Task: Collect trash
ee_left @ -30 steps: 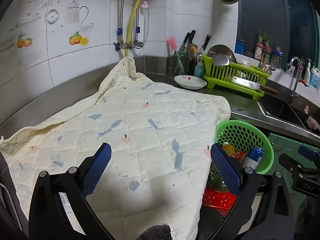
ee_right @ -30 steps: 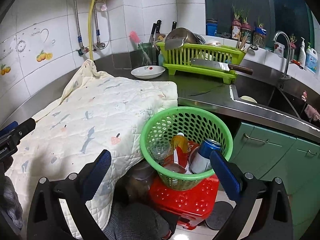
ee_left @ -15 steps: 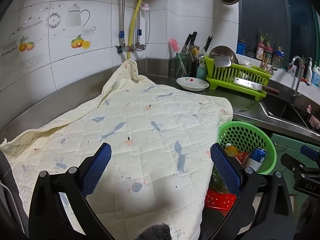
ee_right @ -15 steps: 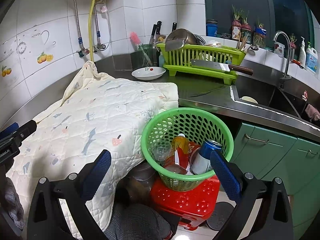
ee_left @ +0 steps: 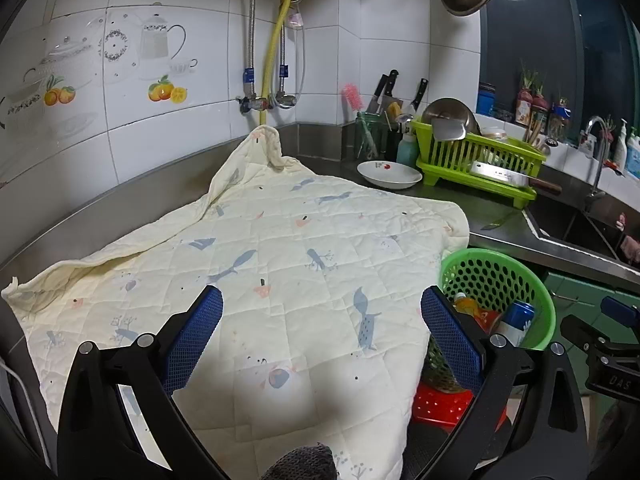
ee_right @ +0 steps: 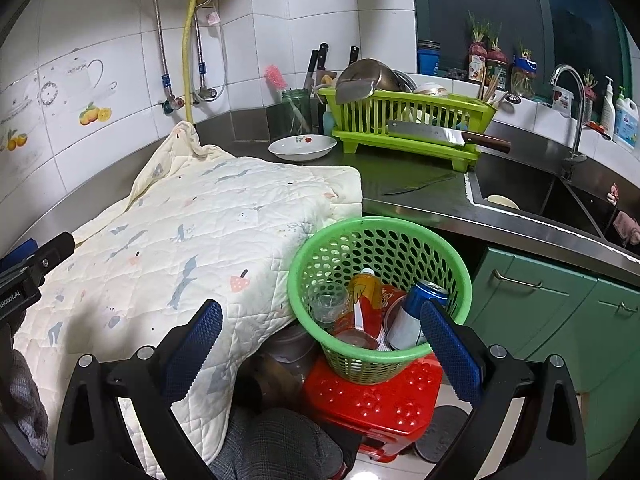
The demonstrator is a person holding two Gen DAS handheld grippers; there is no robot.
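i see both tools with fingers apart, gripping nothing: left tool (ee_left: 322,322) over the quilted cloth (ee_left: 280,264), right tool (ee_right: 322,326) lower centre, before the green basket (ee_right: 456,280) holding bottle (ee_right: 362,292), can (ee_right: 416,316), glass (ee_right: 328,306).

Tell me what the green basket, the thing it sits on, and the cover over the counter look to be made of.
Green basket: moulded plastic, slightly glossy, its wall punched with even round holes. Red stool under it: also plastic by its look, shiny, with a perforated flower pattern on top. Cream cover: quilted fabric, matte, stitched in a diamond grid with small printed animals, and it drapes softly over the counter edge.
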